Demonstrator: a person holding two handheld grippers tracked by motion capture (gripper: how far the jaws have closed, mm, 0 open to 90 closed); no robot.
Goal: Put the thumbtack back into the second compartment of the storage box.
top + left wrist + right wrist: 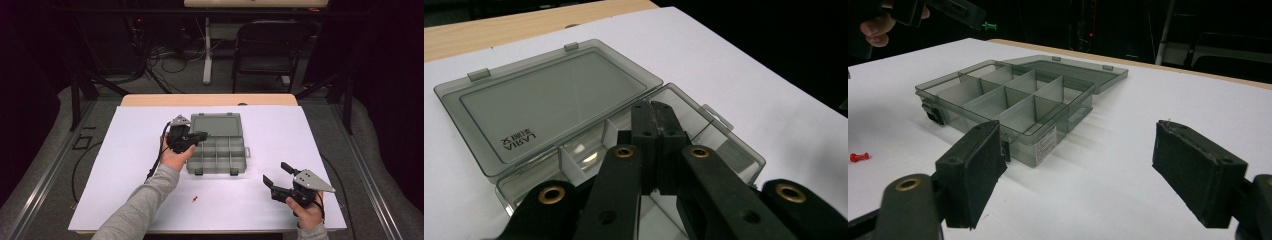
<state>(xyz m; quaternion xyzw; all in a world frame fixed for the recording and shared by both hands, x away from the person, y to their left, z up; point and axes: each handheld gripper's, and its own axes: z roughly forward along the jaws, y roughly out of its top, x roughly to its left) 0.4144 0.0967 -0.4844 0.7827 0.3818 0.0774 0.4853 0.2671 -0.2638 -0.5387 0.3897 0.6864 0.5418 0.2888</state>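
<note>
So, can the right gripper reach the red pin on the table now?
Probably yes. The right gripper is open, and only bare white table lies between it and the red pin; the box sits farther back.

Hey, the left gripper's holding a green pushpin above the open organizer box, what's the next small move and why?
Probably lower the left gripper slightly and open it over a compartment. Its jaws are shut on the green pushpin, hovering above the open compartment box, whose cells look empty and whose lid lies flat behind. The red pushpin waits on the table, and the open right gripper is nearer to it.
</note>
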